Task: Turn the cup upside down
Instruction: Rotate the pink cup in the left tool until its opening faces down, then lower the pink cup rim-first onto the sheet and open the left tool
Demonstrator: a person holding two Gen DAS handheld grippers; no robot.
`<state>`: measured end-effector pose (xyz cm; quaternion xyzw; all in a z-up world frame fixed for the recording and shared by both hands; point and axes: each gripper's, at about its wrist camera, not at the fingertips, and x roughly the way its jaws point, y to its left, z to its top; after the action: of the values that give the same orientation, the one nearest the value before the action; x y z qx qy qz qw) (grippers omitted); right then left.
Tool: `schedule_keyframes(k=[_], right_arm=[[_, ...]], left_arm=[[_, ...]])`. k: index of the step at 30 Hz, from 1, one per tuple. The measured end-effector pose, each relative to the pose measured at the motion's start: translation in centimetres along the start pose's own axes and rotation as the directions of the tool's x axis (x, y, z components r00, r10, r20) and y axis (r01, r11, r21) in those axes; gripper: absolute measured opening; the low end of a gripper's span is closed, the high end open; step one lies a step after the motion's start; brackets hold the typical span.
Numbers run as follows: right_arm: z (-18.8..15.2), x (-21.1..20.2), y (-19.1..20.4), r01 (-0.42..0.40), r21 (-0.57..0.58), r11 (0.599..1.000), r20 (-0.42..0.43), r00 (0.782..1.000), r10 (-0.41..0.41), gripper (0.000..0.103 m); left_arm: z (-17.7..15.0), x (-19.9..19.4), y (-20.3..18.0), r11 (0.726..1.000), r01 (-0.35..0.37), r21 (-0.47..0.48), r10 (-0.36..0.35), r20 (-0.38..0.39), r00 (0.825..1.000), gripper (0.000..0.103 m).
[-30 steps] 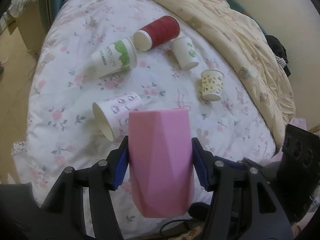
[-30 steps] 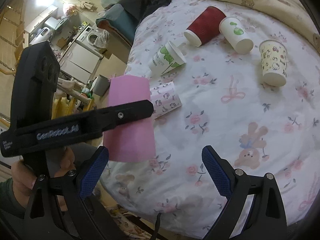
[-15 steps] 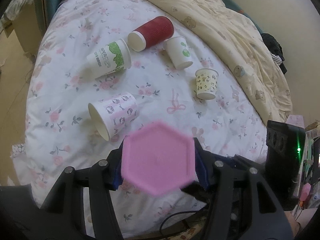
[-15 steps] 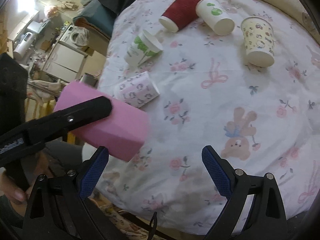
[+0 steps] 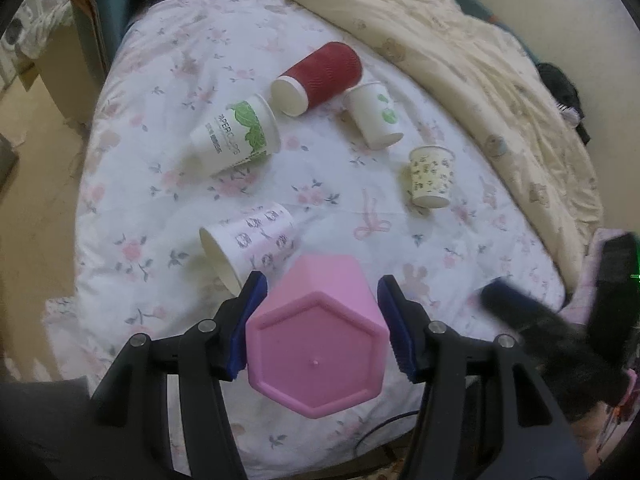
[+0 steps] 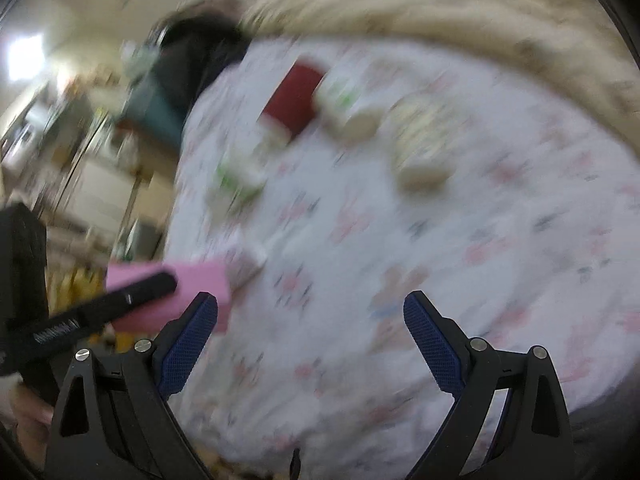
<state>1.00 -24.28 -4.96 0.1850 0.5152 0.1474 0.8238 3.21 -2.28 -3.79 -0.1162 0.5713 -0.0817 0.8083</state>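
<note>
My left gripper [image 5: 320,328] is shut on a pink faceted cup [image 5: 316,344]. The cup is tilted over, its hexagonal base facing the camera and its mouth pointing away toward the bed. It hangs above the near edge of the floral sheet [image 5: 160,184]. In the blurred right wrist view the pink cup [image 6: 192,292] shows at the lower left, held by the left gripper. My right gripper [image 6: 310,340] is open and empty above the sheet [image 6: 440,200].
Several paper cups lie on the sheet: a pink-patterned one [image 5: 248,244] just beyond the pink cup, a green-leaf one [image 5: 236,136], a red one [image 5: 320,76], a green-dot one [image 5: 376,114] and a small cream one [image 5: 432,176]. A cream duvet [image 5: 480,72] covers the right side.
The pink cup has turned from upright to tipped forward, its base now toward the left camera. The right gripper has swung, blurring its view, and stays open.
</note>
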Motion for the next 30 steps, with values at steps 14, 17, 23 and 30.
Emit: schedule_keyframes(k=[14,17,23,30], right_arm=[[1.4,-2.9,-4.2,0.063,0.153,0.986,0.101,0.992,-0.079,0.098],[1.3,-2.6,-4.6,0.054,0.167,0.985,0.082,0.994,-0.068,0.098],[1.4,-2.6,-5.0,0.054,0.177,0.983,0.077,0.995,-0.068,0.098],[1.3,-2.4,-5.0,0.044,0.192,0.981,0.067,0.996,-0.058,0.098]], left_arm=[[7.2,8.8,-6.5,0.962,-0.208,0.174,0.229,-0.112,0.967,0.053],[7.7,10.2,-6.6,0.958,-0.231,0.17,0.253,-0.117,0.96,0.053],[7.8,13.1,-6.2,0.957,-0.249,0.147,0.272,-0.164,0.948,0.053],[7.8,14.1,-5.5,0.962,-0.244,0.121,0.262,-0.17,0.95,0.053]])
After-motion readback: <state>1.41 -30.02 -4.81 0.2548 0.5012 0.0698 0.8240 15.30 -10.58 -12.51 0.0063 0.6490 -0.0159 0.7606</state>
